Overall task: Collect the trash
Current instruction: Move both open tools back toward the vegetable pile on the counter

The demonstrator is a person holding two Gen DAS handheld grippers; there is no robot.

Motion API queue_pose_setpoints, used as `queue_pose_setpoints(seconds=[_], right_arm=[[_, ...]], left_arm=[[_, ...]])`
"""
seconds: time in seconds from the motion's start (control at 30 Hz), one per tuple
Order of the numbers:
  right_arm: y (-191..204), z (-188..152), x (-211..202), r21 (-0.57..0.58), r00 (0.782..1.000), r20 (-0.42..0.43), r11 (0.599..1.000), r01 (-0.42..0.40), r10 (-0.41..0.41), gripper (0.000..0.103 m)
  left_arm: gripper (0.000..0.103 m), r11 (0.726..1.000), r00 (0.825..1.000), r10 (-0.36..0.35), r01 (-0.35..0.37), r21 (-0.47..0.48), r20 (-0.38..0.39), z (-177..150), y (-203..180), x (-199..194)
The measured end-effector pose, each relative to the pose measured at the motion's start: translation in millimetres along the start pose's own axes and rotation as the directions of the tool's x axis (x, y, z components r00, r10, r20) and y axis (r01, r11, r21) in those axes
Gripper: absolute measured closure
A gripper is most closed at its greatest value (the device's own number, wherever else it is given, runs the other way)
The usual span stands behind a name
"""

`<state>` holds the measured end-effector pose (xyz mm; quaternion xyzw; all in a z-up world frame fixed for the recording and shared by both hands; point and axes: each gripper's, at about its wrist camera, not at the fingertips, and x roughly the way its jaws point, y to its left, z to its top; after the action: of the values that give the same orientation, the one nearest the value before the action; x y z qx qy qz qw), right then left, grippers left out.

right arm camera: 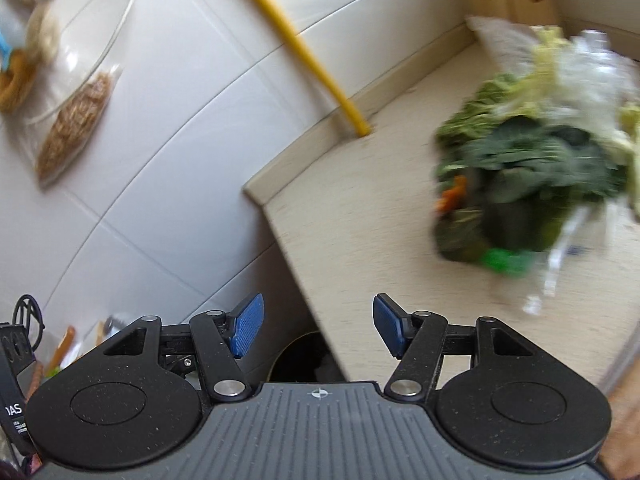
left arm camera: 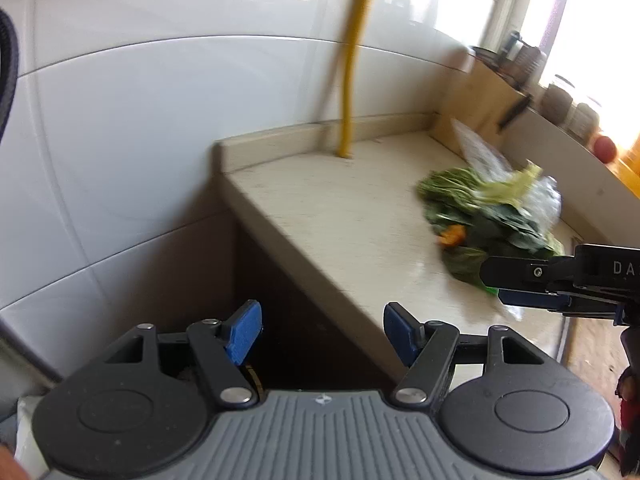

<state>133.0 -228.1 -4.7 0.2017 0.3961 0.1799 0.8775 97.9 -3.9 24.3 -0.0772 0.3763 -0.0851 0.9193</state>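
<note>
A heap of trash [left arm camera: 488, 208] lies on the beige counter [left arm camera: 340, 208]: dark green vegetable leaves, pale stalks, crumpled clear plastic and an orange scrap [left arm camera: 452, 236]. My left gripper [left arm camera: 322, 332] hangs open off the counter's left edge, over the dark gap below, holding nothing. My right gripper [left arm camera: 496, 285] reaches in from the right, its tips beside the near side of the heap. In the right wrist view the heap [right arm camera: 532, 168] is blurred, ahead and to the right of the open, empty right gripper [right arm camera: 318, 330]. A green plastic bit [right arm camera: 506, 260] lies at the heap's near edge.
A yellow pipe [left arm camera: 352, 80] runs down the white tiled wall into the counter's back corner. A wooden knife block [left arm camera: 480, 96], jars [left arm camera: 560, 96] and a red fruit [left arm camera: 604, 148] line the window side. Bags of food [right arm camera: 72, 120] hang on the wall. A dark round opening [right arm camera: 300, 356] sits below the counter's edge.
</note>
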Motion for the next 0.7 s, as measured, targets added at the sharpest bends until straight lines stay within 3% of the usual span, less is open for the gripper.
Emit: queue_pose_setpoints(seconds=[0.17,0.23,0.7], right_arm=[[-29,-1,-27,0.053,0.998,0.050,0.998,0.034,-0.037,0.033],[-41,-2,-37,0.073,0.996,0.070,0.996,0.046,-0.051,0.025],[-107,4,-79,0.161,0.982,0.146,0.983,0.093,-0.117,0.025]], left_arm=[[0.039,0.997,0.999,-0.047,0.048,0.055,-0.019,0,-32,8],[0.039,0.995,0.998,-0.062,0.064,0.073,-0.027,0,-44,10],[0.034,0.975,0.988,-0.137,0.147,0.165,-0.072,10,-115,41]])
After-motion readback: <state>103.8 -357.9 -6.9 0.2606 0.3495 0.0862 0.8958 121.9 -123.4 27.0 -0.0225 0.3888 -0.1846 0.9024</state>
